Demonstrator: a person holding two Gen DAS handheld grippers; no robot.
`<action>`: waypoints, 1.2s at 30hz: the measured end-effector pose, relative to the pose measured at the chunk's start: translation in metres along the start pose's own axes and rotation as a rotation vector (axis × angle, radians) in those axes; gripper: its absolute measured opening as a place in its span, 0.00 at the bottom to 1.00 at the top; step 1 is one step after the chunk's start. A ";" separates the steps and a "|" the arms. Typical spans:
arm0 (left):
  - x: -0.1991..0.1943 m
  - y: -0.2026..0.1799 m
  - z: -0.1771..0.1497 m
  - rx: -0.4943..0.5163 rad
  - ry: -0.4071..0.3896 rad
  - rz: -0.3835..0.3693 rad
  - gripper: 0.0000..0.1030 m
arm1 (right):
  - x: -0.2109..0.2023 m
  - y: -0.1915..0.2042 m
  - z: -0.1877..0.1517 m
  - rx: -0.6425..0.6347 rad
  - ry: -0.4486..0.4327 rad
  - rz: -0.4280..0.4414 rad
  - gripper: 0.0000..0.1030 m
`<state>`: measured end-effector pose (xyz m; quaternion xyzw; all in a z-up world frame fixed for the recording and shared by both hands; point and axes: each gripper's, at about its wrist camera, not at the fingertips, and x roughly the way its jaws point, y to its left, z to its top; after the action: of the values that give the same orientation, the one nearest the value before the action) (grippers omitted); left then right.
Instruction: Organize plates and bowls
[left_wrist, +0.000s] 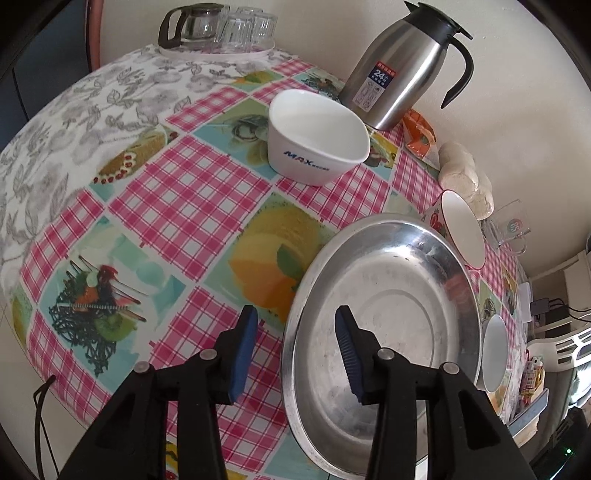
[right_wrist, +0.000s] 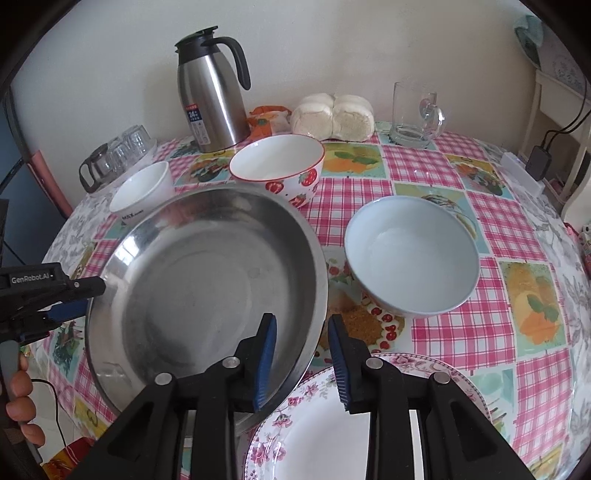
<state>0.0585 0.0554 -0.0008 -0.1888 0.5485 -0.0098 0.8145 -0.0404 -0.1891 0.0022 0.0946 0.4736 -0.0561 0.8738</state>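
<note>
A large steel plate (left_wrist: 388, 306) (right_wrist: 207, 288) lies on the table. My left gripper (left_wrist: 295, 350) is open, its jaws straddling the plate's left rim; it shows in the right wrist view (right_wrist: 55, 299). My right gripper (right_wrist: 303, 354) is open, its jaws straddling the plate's right rim. A floral plate (right_wrist: 314, 435) lies under my right gripper, the steel plate's edge overlapping it. A white MAX bowl (left_wrist: 317, 136) (right_wrist: 144, 188), a strawberry bowl (right_wrist: 277, 166) (left_wrist: 461, 229) and a pale blue bowl (right_wrist: 412, 254) (left_wrist: 493, 354) stand around.
A steel thermos jug (right_wrist: 210, 96) (left_wrist: 399, 70), wrapped buns (right_wrist: 332, 116), an orange packet (right_wrist: 266, 118) and a glass mug (right_wrist: 415, 114) stand along the wall. A tray with a glass pot and glasses (left_wrist: 218, 29) sits at the far left corner.
</note>
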 end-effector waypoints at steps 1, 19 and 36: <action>-0.002 0.000 0.000 0.001 -0.006 0.004 0.47 | 0.000 0.000 0.000 0.003 -0.002 0.000 0.35; -0.008 -0.017 -0.004 0.118 -0.074 0.100 0.91 | -0.005 -0.009 0.002 0.040 -0.047 -0.014 0.80; -0.050 -0.069 -0.023 0.330 -0.240 -0.097 0.95 | -0.033 -0.053 0.006 0.192 -0.048 -0.200 1.00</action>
<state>0.0309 -0.0042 0.0582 -0.0789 0.4288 -0.1163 0.8924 -0.0631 -0.2421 0.0267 0.1284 0.4521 -0.1904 0.8619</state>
